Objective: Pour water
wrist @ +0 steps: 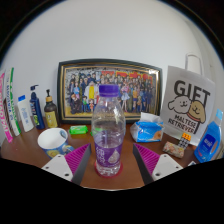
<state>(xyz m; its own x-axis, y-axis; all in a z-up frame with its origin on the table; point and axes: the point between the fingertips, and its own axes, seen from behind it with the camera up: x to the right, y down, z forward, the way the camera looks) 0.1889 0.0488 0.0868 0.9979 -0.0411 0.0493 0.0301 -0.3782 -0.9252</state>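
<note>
Water bottle (108, 130): base concealed between the tongs' fingers (75, 158); contact with the pads cannot be determined. Framed photograph (108, 90): centre hidden behind the bottle's cap. Gift bag (187, 108): small print illegible. Blue bottle (209, 142) partly cut off. White cup (53, 140): contents indiscernible.

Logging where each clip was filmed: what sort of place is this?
Probably a home or office side table: a gold-framed group photo against the wall, a white "GIFT" bag, toiletry bottles. A clear purple-capped water bottle stands between the open fingers.
</note>
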